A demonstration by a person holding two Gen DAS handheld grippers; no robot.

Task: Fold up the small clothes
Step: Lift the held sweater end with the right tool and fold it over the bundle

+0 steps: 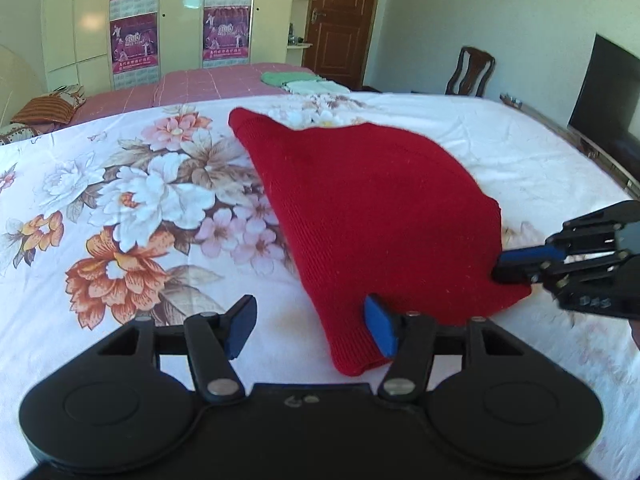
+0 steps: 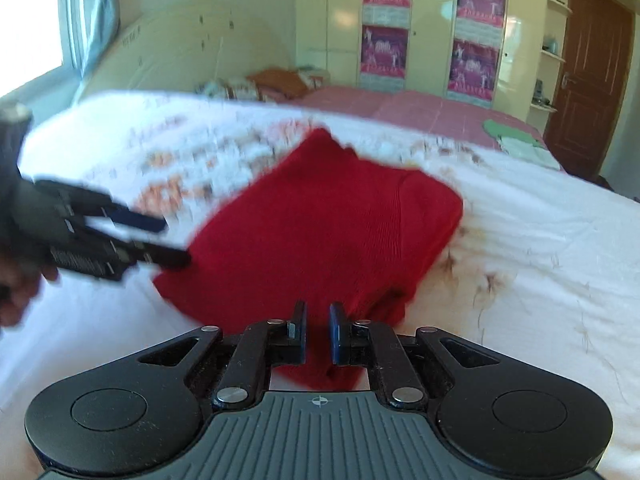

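The right claw [image 2: 318, 334] pinches the near edge of the red knit [image 2: 320, 224]. The left claw [image 1: 310, 330] is open and holds nothing; one finger touches the knit's hem at 3 o'clock. The knit lies on the bed [image 1: 120, 200], looking partly folded, so more folds seem left. Folded clothes [image 1: 304, 82] wait at 12 o'clock.

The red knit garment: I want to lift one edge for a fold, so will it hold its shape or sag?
The red knit garment will probably sag: it lies draped and soft-edged on the floral sheet. Its ribbed knit likely grips rather than slides. It looks thin, so likely light, and the edge pinched by the right gripper bunches.
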